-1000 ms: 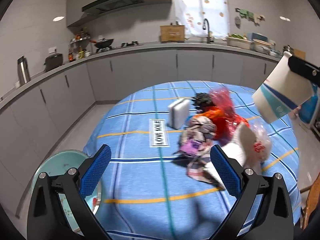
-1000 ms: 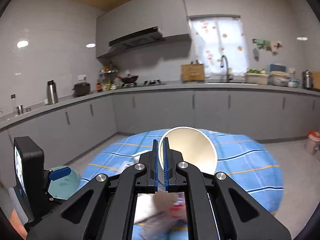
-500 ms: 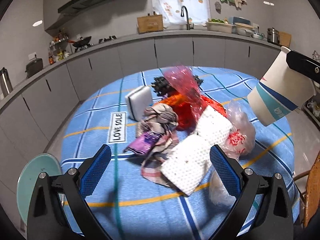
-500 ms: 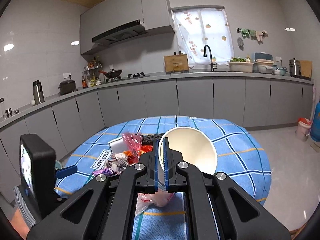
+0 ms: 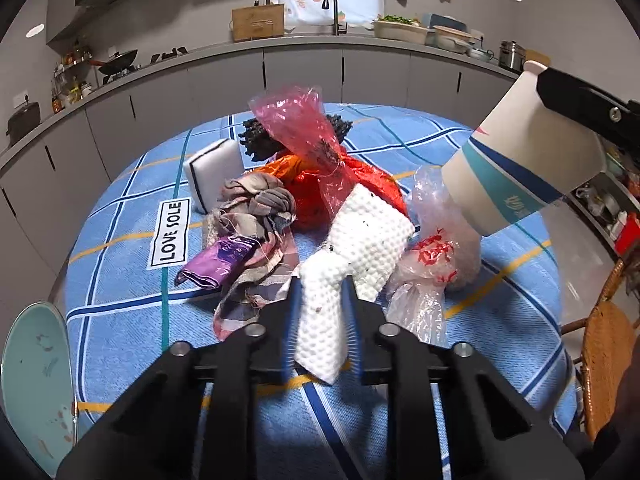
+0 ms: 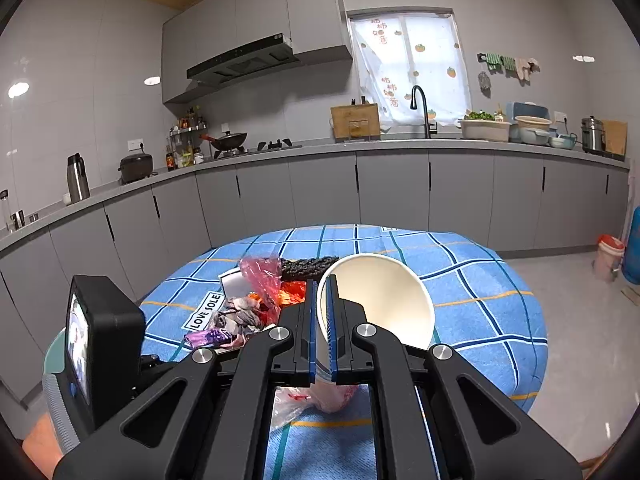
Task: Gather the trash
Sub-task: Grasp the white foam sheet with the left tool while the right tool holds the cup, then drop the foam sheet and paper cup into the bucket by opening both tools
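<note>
The left gripper [image 5: 322,316] sits low in the middle of its view, its jaws closing on the near end of a dimpled white paper towel [image 5: 360,248] that runs between the blue pads and out toward the frame's centre. The right gripper [image 6: 322,320] is pressed together on the rim of a white paper cup [image 6: 380,300], which hangs tilted in the upper right of the left wrist view with its mouth turned away from the pile. The cup looks empty inside, so the collecting has barely begun. Everything else lies on the blue checked tablecloth [image 5: 120,280]: a crumpled rag [image 5: 256,208] and purple wrapper [image 5: 224,256] left of the towel, a clear plastic bag [image 5: 436,256] to its right below the cup, and red plastic bags [image 5: 320,168] behind it, beyond them a white sponge [image 5: 214,176] and a black scourer [image 5: 260,140].
</note>
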The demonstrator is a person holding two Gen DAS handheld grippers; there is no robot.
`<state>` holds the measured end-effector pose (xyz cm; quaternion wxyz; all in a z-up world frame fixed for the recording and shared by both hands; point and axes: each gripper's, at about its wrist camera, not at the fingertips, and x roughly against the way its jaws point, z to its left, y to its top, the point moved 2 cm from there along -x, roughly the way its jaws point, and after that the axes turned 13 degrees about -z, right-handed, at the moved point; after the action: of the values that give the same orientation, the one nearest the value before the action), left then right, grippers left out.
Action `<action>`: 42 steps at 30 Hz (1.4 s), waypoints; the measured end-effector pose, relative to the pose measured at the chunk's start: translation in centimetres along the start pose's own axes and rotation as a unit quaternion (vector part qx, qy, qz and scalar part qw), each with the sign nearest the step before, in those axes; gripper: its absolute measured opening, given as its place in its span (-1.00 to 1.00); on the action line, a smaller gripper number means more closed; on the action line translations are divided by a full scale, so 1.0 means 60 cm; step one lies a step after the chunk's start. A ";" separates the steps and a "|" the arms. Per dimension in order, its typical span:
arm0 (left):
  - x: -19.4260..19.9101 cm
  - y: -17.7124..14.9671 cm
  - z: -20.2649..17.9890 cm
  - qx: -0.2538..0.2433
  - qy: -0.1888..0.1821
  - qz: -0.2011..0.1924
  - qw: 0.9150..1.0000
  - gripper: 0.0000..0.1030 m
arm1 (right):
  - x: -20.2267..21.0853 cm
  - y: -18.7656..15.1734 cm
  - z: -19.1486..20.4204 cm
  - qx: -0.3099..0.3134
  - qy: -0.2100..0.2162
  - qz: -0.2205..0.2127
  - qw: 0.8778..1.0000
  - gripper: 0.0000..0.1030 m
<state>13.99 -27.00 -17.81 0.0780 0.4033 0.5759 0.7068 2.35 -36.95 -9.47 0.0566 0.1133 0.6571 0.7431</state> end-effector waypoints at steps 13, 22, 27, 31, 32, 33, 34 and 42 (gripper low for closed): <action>0.102 0.051 0.038 0.010 0.031 -0.073 0.997 -0.73 | 0.010 0.008 0.029 0.011 0.011 -0.008 1.000 -0.89; 0.144 0.066 0.068 0.019 0.058 -0.098 0.993 -0.73 | 0.008 0.013 0.049 0.017 0.022 -0.008 1.000 -0.90; 0.171 0.071 0.093 0.030 0.076 -0.113 0.990 -0.73 | 0.007 0.021 0.067 0.025 0.033 -0.011 0.999 -0.89; 0.192 0.076 0.112 0.036 0.090 -0.125 0.987 -0.73 | 0.005 0.027 0.082 0.030 0.042 -0.014 0.999 -0.90; 0.197 0.076 0.117 0.039 0.094 -0.127 0.987 -0.73 | 0.005 0.029 0.086 0.031 0.044 -0.015 0.998 -0.90; 0.204 0.077 0.124 0.042 0.097 -0.131 0.986 -0.73 | 0.005 0.030 0.089 0.032 0.046 -0.016 0.998 -0.90; 0.208 0.077 0.127 0.043 0.100 -0.133 0.985 -0.73 | 0.004 0.032 0.094 0.033 0.049 -0.017 0.998 -0.90; 0.242 0.073 0.178 0.058 0.142 -0.142 0.978 -0.73 | -0.003 0.048 0.146 0.043 0.079 -0.029 0.996 -0.89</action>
<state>12.97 -12.04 -6.85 0.0709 0.2165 0.6727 0.7040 4.83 -28.95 -5.66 0.0213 0.0375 0.6937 0.7190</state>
